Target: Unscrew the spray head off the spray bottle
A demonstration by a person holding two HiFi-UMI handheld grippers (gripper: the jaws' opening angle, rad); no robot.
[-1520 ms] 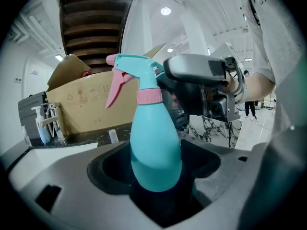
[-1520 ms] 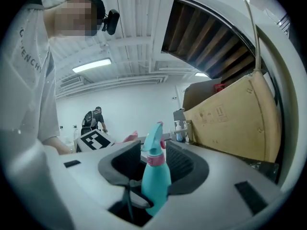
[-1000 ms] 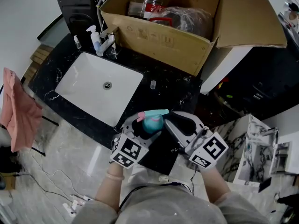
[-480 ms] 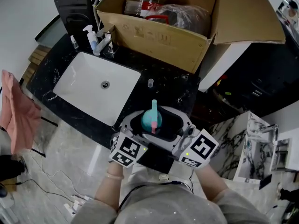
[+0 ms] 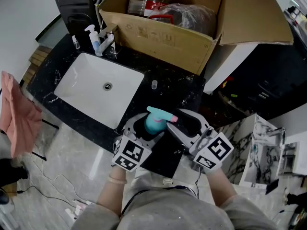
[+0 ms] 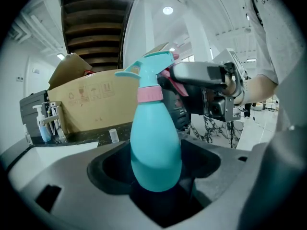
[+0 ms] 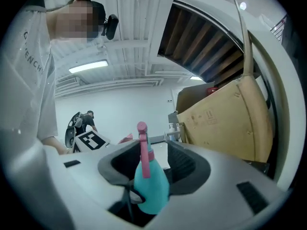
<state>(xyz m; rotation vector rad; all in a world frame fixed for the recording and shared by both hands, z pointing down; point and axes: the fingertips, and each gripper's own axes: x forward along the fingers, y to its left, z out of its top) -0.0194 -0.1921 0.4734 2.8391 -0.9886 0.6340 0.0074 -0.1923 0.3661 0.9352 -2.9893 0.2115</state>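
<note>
A teal spray bottle (image 5: 153, 124) with a pink collar stands upright in my left gripper (image 5: 149, 127), whose jaws are shut on its round body (image 6: 156, 147). Its teal spray head (image 5: 160, 114) has a pink nozzle that points right, toward my right gripper (image 5: 186, 124). In the right gripper view the head (image 7: 142, 143) rises between that gripper's two jaws (image 7: 153, 164). They are closing around it, and a gap still shows on each side. The left gripper view has the right gripper's dark fingers (image 6: 192, 78) level with the pink collar (image 6: 150, 94).
Both grippers hang over the front edge of a black counter (image 5: 177, 92). A white sink (image 5: 76, 97), a faucet (image 5: 111, 42) and a pump bottle (image 5: 93, 37) lie to the left. A small cup (image 5: 154, 85) stands nearby. An open cardboard box (image 5: 163, 37) fills the back.
The spray head pointed right a second ago, toward the person half a second ago, and points right again now. The right gripper swung in close to the bottle, then back out right.
</note>
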